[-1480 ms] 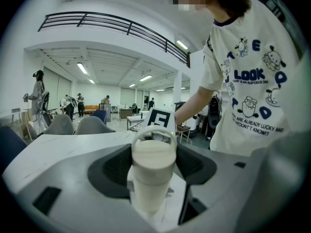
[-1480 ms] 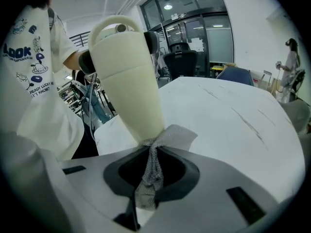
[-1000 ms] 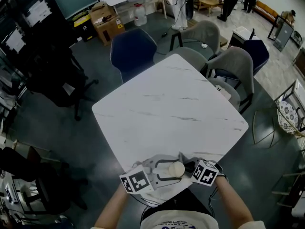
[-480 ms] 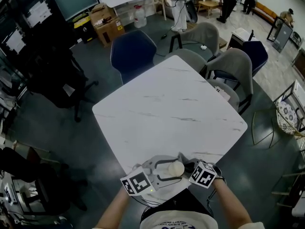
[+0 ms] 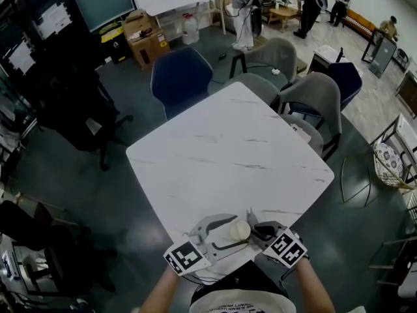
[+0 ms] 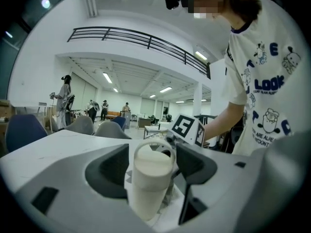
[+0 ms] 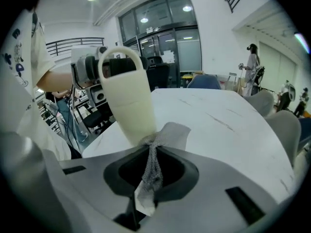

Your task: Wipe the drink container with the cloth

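Biggest thing first: we've got a white marble-look table (image 5: 228, 142) filling the middle of the head view, turned corner-on to us. Everything below is placed off that table.

Chairs ring the table's far sides. There's a dark blue chair (image 5: 180, 70) at the far-left edge, and a few grey chairs (image 5: 319, 93) sit along the far-right edge. Beyond the table's far corner are some cardboard boxes (image 5: 146, 31).

Both grippers are at the table's near corner, right in front of us, facing each other.

The left gripper (image 6: 153, 165) comes in from the near-left side of that corner. It's clamped on the drink container (image 5: 239, 229), with a dark pad pressed to each side of the body.

The right gripper (image 7: 154, 154) comes in from the near-right side. Its jaws are closed together on the cloth (image 7: 170, 132), pinching it into a twisted strand. A short tail hangs back toward the camera, and the rest bunches out in front.

The container is a cream tumbler with a loop handle over its top, sitting at the table's near corner between the left jaws. In the right gripper view it leans a bit. We can't tell if its base is actually resting on the table.

The cloth is a small grey mesh-looking rag, and its bunched end is touching the low part of the tumbler's side.
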Motion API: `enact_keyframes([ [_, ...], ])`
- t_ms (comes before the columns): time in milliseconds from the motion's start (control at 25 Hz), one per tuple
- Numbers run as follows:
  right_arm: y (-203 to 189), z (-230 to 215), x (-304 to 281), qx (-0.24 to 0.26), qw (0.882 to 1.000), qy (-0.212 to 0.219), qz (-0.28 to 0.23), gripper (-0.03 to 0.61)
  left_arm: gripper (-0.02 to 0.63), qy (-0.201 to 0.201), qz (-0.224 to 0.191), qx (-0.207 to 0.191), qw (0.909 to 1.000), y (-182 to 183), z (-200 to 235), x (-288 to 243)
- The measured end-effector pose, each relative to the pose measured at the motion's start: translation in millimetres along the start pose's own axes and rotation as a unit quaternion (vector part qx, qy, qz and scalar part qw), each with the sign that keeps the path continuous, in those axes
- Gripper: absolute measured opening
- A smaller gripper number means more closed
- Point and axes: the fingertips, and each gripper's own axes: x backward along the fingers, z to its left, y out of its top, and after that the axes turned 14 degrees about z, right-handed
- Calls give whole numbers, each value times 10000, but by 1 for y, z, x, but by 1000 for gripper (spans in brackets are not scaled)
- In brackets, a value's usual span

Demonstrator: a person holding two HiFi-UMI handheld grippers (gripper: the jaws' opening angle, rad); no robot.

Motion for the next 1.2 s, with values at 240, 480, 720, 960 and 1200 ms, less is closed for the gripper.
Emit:
enact_keyframes([
  [240,26,-9,42,-403,9952,-467,-764,46,288,498,-462,585,9960,22,5,27],
  [480,61,-21,94,-917,9674,-1341,-1945,46,288,1498,-1105,1255,9745,32,26,63],
  [720,82,-25,132,-1244,9399,-1770,-2642,46,284,2500,-1335,1706,9437,37,37,88],
  [960,85,-24,153,-1422,9238,-1982,-2951,46,284,3238,-1083,1587,9264,36,36,95],
  [1200,79,-26,162,-1603,9128,-2160,-3072,46,279,3499,-1042,1636,9165,34,31,94],
])
